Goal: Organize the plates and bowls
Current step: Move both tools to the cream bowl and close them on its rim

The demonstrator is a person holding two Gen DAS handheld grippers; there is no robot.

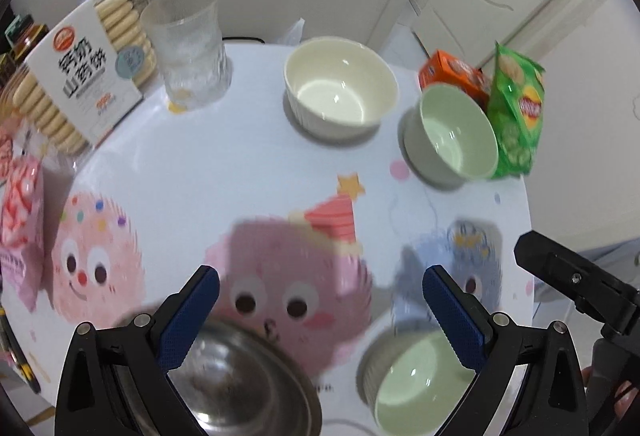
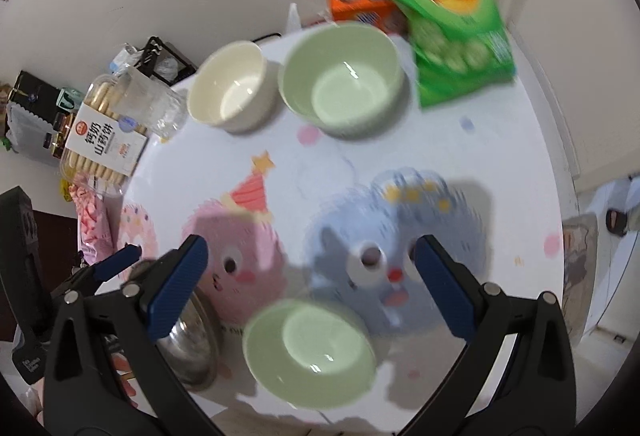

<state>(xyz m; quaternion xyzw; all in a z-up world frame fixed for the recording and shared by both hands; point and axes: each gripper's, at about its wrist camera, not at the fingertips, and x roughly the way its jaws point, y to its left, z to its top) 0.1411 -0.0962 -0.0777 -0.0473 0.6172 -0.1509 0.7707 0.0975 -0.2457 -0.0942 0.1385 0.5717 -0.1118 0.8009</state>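
Steel bowl (image 1: 248, 376) sits at near edge of tabletop (image 1: 240, 175), under left gripper (image 1: 320, 304); jaws spread wide, nothing between pads. Pale green bowl (image 2: 310, 352) just beside it, below right gripper (image 2: 310, 276), which also gapes empty. Second green bowl (image 2: 342, 77) and cream bowl (image 2: 230, 85) stand side by side at far edge (close, contact unclear). Green crisp bag (image 2: 444, 15), orange box (image 2: 360, 5) behind them; biscuit pack (image 1: 84, 71), clear cup (image 1: 190, 43) far left.

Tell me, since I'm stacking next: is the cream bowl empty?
Empty. The cream bowl stands upright, its bare glossy bottom showing in both wrist views.
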